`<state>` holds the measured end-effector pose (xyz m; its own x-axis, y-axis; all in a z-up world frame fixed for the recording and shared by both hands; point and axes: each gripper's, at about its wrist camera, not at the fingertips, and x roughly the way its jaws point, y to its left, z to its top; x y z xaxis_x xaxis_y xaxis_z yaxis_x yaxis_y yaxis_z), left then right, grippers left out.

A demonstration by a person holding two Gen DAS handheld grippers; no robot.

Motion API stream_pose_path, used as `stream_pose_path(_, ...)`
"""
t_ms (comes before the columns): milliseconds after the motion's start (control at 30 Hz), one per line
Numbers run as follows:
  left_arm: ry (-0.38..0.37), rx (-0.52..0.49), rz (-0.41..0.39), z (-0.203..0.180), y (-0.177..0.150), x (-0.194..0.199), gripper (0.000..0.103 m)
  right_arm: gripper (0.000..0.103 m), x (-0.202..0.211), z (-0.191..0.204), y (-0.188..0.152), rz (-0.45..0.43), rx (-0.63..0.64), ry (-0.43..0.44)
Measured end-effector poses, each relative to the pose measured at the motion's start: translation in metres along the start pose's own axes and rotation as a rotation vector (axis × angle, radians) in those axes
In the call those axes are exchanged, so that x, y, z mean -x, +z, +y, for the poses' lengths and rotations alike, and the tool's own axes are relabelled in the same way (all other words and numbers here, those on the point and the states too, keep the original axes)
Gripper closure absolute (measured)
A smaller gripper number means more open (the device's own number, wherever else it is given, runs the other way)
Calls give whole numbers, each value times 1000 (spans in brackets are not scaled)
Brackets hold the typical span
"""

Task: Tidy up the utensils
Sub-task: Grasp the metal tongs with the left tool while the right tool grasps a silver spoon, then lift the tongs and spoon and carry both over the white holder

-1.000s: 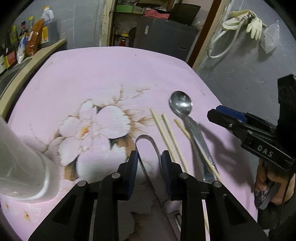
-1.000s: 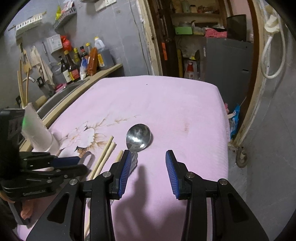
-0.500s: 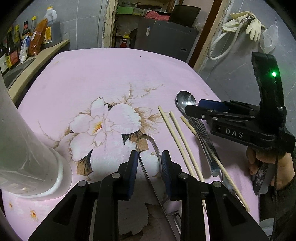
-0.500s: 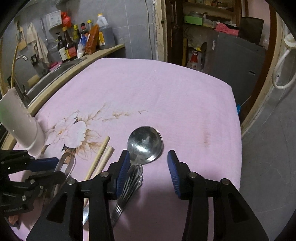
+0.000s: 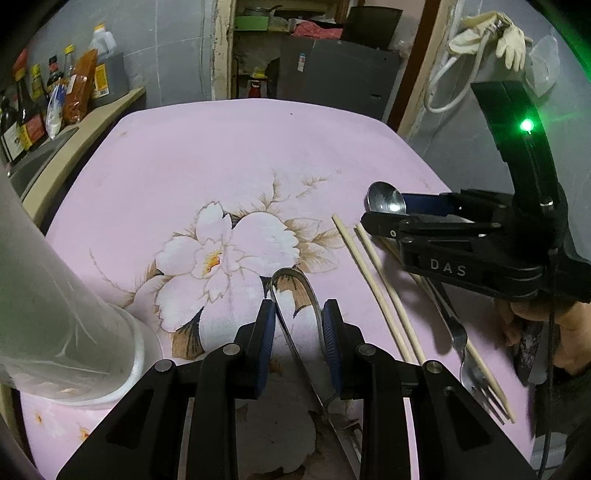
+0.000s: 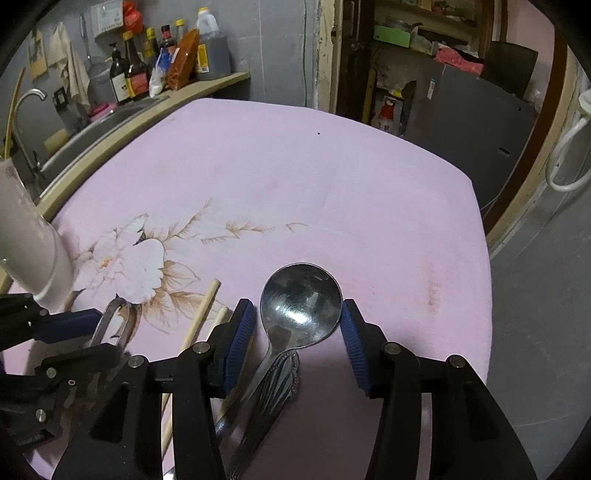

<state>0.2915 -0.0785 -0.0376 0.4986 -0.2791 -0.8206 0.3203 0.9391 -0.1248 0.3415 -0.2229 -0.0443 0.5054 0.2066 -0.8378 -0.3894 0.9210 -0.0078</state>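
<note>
Metal tongs (image 5: 295,291) lie on the pink floral cloth. My left gripper (image 5: 298,325) is open, its pads on either side of the tongs' looped end. A steel spoon (image 6: 300,306) lies to the right, beside a fork (image 5: 476,380) and several wooden chopsticks (image 5: 376,291). My right gripper (image 6: 297,332) is open, its blue pads flanking the spoon's bowl just above the cloth. A tall white utensil holder (image 5: 48,295) stands at the left. The tongs also show in the right wrist view (image 6: 114,317).
A counter with sauce bottles (image 6: 155,62) and a sink with a tap (image 6: 27,103) runs along the table's left side. The cloth's right edge (image 6: 484,258) drops to the floor. A hose and gloves (image 5: 491,33) hang on the right wall.
My right gripper has moved forward and down, so its pads now flank the spoon's bowl. My left gripper has stayed astride the tongs, still open.
</note>
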Motion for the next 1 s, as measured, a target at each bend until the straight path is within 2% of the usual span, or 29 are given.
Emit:
stream_pose_path(100, 0, 0, 17, 0, 3, -4, 80, 61, 0, 0, 1, -4, -2, -4)
stream_pose_path(267, -1, 9, 15, 2, 4, -5, 81, 62, 4, 0, -1, -30, -6, -2)
stream_pose_path(433, -45, 23, -37, 6, -4, 7, 82, 62, 28, 6, -7, -143, 23, -10)
stream_pose_path(567, -38, 6, -140, 7, -11, 28, 82, 62, 55, 24, -22, -278, 103, -55)
stream_pose_path(767, -6, -50, -340, -5, -27, 63, 83, 62, 91, 49, -45, -489, 197, -156)
stream_pose_path(867, 10, -71, -441, -11, -35, 80, 83, 62, 101, 56, -54, -564, 211, -186)
stream_pose_path(1000, 22, -80, -528, -13, -43, 94, 83, 62, 112, 64, -63, -650, 228, -224)
